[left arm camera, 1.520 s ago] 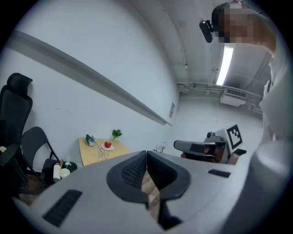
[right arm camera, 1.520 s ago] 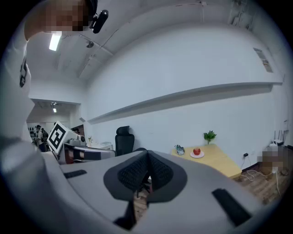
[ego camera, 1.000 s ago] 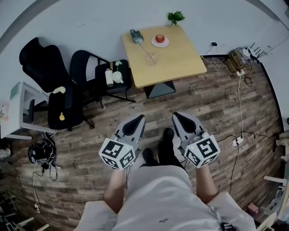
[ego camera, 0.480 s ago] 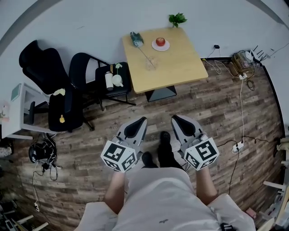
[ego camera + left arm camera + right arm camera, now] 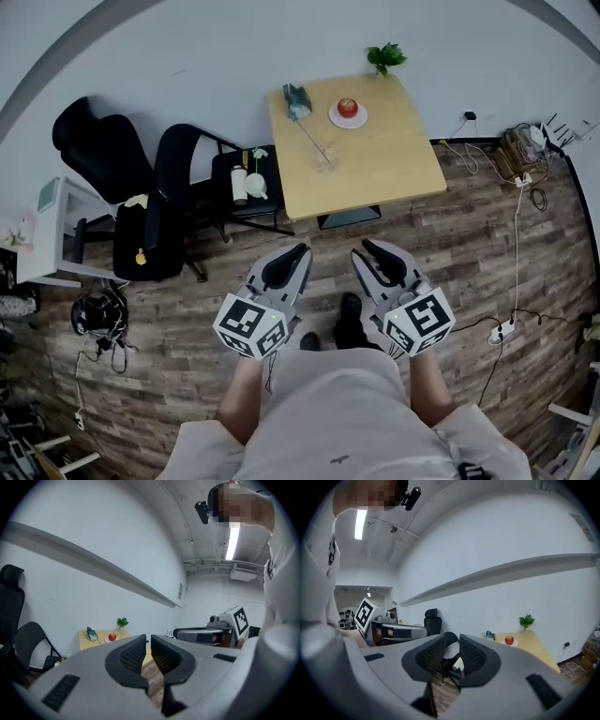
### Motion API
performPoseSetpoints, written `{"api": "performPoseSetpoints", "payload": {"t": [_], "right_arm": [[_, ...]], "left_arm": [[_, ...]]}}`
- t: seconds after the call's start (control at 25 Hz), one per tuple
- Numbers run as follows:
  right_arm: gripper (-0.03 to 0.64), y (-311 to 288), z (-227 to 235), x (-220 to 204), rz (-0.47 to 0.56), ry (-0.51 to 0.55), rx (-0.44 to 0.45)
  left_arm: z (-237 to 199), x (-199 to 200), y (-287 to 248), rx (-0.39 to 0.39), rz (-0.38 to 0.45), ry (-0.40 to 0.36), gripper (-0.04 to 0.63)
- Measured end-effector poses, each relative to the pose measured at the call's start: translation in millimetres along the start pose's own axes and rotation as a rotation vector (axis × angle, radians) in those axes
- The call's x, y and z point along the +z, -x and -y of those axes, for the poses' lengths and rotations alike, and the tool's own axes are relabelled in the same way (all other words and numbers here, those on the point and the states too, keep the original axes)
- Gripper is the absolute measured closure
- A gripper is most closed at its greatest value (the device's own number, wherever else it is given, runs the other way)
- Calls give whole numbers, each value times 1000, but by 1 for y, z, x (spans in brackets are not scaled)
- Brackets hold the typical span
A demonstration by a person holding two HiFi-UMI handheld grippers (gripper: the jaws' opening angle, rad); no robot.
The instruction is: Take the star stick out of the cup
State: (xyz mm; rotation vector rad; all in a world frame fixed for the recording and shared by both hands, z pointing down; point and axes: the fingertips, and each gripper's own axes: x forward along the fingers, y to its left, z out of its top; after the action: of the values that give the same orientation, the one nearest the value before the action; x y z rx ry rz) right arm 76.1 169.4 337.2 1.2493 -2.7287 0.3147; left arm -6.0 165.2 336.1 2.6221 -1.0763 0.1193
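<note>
Star stick (image 5: 310,138): a thin shaft lying slantwise on the left half of the desk (image 5: 389,155). One end meets the clear cup (image 5: 325,157) toward the middle; the teal-grey end points at the far left corner. At this size it cannot be confirmed how deep the shaft sits in the cup, but it reads as still in place.

Nearby on the desk: an apple (image 5: 348,106) on a plate (image 5: 335,117) by the far edge, and a small plant (image 5: 387,57) at the far right corner. Both stand apart from the cup.

Grippers: both are held low over the wood floor (image 5: 469,234), well apart from the desk and touching nothing.
- Left gripper (image 5: 148,641): jaws stand a narrow slit apart, with only floor showing through.
- Right gripper (image 5: 452,641): jaws have just been opening and stand spread, with nothing between them.

Assessment: no part of the task is done. Closing on the desk, gripping the shaft and lifting it clear of the cup all remain.
</note>
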Motion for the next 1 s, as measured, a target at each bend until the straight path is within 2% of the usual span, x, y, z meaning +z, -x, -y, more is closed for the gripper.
{"api": "performPoseSetpoints", "payload": {"t": [0.24, 0.4, 0.56, 0.76, 1.0], "right_arm": [[508, -20, 34, 11, 4, 17, 62], [506, -27, 59, 12, -7, 10, 86], [505, -30, 84, 3, -27, 3, 101], [505, -33, 104, -4, -59, -1, 134], [506, -43, 122, -10, -80, -12, 145]], "left_arm": [[-8, 7, -36, 43, -27, -18, 581], [-7, 5, -62, 51, -40, -4, 535], [-7, -4, -83, 68, -50, 6, 517], [-15, -9, -97, 121, -46, 45, 511], [-31, -16, -98, 193, -69, 56, 505]]}}
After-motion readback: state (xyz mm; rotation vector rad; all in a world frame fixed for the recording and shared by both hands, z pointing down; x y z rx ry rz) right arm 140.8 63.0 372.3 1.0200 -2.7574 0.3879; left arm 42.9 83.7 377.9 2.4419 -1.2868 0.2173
